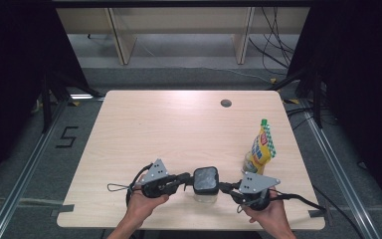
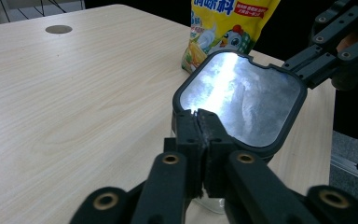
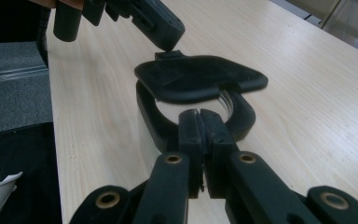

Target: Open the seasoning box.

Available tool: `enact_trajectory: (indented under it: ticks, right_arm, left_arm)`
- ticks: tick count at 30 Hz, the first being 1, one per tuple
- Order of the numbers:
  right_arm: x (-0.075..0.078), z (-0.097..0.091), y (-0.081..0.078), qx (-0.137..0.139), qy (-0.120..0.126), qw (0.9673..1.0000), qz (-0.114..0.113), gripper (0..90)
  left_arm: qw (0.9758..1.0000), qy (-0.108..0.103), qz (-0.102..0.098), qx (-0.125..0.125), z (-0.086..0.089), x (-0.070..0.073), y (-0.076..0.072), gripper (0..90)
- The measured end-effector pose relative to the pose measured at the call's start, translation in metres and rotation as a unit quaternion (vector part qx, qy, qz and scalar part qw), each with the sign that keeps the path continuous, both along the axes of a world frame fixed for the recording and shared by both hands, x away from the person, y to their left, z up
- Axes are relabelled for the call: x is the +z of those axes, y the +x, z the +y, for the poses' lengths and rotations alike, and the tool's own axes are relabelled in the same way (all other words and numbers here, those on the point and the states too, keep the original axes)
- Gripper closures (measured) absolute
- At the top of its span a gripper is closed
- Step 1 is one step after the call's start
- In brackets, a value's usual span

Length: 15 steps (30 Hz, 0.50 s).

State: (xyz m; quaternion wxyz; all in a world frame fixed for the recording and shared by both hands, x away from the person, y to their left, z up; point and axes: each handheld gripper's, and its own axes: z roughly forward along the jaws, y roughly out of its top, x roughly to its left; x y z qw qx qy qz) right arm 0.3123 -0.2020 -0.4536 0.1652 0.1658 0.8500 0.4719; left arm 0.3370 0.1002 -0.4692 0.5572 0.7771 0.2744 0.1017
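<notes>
Left gripper (image 1: 188, 180) and right gripper (image 1: 225, 186) pinch the lid (image 1: 205, 180); jaws closed.

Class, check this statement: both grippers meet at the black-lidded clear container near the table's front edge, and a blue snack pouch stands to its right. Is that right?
Not quite. The pouch is yellow, not blue, as the high view shows. The rest holds: left gripper and right gripper meet at the container.

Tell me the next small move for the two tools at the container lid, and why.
Probably lift the lid clear with the left tool. Its jaws are shut on the lid's edge tab, and the right gripper view shows the lid already raised and tilted above the container's black rim, where the right tool is shut, steadying the container.
</notes>
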Motion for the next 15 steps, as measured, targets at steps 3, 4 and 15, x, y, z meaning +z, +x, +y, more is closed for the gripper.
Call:
enact_trajectory:
  ticks: [3, 4, 15]
  right_arm:
    - [0.0, 0.003, 0.002, 0.002, -0.001, 1.0, -0.003, 88.2]
    - [0.001, 0.004, 0.002, 0.004, -0.001, 1.0, -0.001, 88.2]
    - [0.004, 0.005, 0.003, 0.005, 0.008, 0.9999, -0.005, 87.7]
  left_arm:
    - [1.0, -0.002, 0.001, -0.004, 0.004, 0.002, 0.0, 79.3]
    - [0.9998, 0.004, -0.008, -0.017, 0.008, 0.004, 0.0, 76.1]
    - [0.9966, 0.058, -0.006, -0.059, 0.019, -0.022, 0.001, 47.6]
